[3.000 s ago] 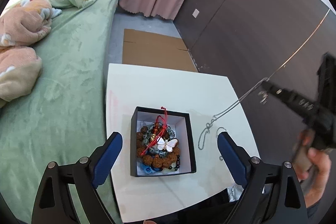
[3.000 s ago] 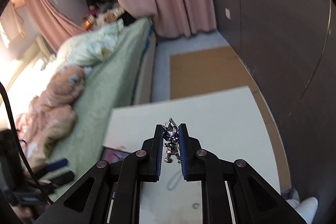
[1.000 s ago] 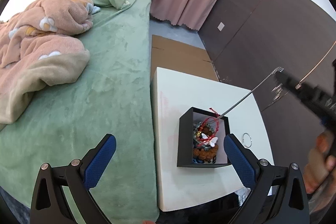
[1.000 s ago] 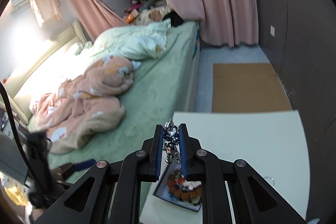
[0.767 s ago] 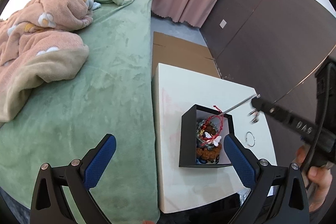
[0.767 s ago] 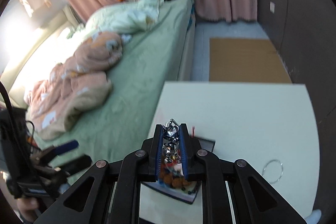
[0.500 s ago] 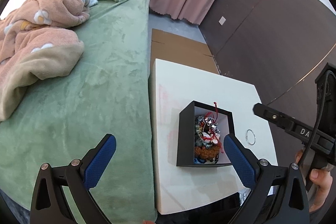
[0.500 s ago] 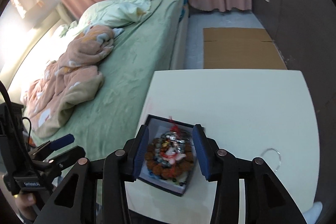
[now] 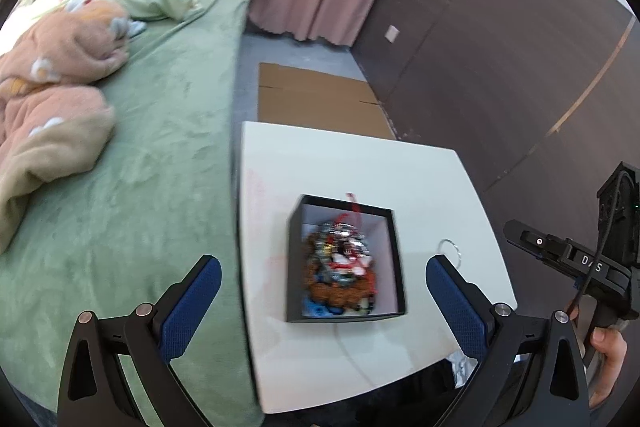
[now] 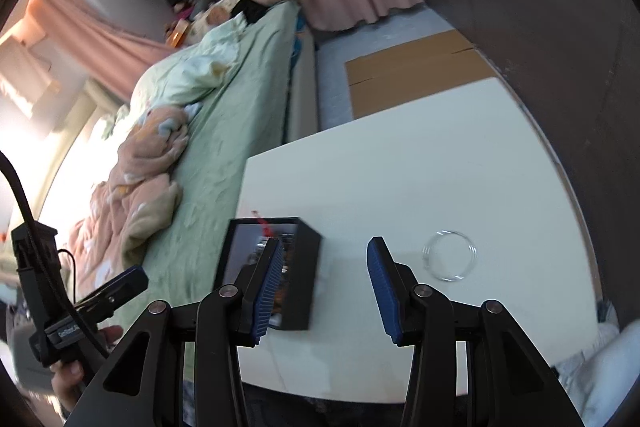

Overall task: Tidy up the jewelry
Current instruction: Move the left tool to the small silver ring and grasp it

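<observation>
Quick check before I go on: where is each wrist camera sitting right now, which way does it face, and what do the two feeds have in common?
Left wrist: on the left gripper, angled down at the black box on the white table; the other hand shows.
Right wrist: on the right gripper, jaws open and empty, angled down at the table beside the silver ring.
Shared: box, ring, table, green bed.

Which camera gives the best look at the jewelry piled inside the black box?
The left wrist view: it looks down into the black box, showing the whole jewelry pile, though blurred. In the right wrist view the box is seen side-on, and a gripper finger hides most of the jewelry.
</observation>
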`<state>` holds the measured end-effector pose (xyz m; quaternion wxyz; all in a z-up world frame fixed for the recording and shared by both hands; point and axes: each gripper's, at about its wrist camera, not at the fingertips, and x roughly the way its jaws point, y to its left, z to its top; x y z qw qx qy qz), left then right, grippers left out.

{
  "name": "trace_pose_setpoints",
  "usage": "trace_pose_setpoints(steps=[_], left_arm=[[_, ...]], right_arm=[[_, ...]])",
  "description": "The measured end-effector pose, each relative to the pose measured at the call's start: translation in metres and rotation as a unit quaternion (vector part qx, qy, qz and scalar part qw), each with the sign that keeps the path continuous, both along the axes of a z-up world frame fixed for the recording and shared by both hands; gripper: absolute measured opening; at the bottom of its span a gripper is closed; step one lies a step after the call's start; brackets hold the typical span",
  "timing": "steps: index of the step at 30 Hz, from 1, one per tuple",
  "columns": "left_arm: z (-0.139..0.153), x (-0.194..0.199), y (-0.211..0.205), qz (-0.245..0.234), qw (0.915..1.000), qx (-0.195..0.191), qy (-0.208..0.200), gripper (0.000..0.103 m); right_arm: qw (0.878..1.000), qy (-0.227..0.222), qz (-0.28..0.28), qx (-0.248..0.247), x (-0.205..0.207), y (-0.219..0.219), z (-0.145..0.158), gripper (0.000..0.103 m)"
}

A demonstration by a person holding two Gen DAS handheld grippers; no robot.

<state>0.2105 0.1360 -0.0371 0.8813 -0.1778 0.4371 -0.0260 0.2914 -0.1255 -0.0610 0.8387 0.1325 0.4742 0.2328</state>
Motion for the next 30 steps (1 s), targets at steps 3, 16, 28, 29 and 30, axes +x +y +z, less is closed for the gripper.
trace_pose_setpoints(steps=[3,16,28,29,30], left_arm=[[0.002,0.003,-0.017,-0.015,0.9998,0.006,-0.005,0.102],[-0.015,0.026,-0.102,-0.091,0.9954,0.025,0.015,0.083],[-0.046,0.043,-0.175,-0.193,0.9729,0.123,0.033,0.067],[-0.051,0.044,-0.178,-0.202,0.9696,0.132,0.038,0.064],[-0.055,0.046,-0.180,-0.209,0.9672,0.138,0.043,0.063]], right_arm=[[1.000,0.004,-0.024,0.006,-0.004,-0.022,-0.005,0.058],[0.995,0.066,-0.076,-0.001,-0.009,-0.087,-0.050,0.064],[0.990,0.089,-0.102,0.031,-0.022,-0.127,-0.064,0.081],[0.990,0.089,-0.105,0.032,-0.022,-0.130,-0.064,0.081],[0.990,0.088,-0.108,0.034,-0.022,-0.134,-0.064,0.081]])
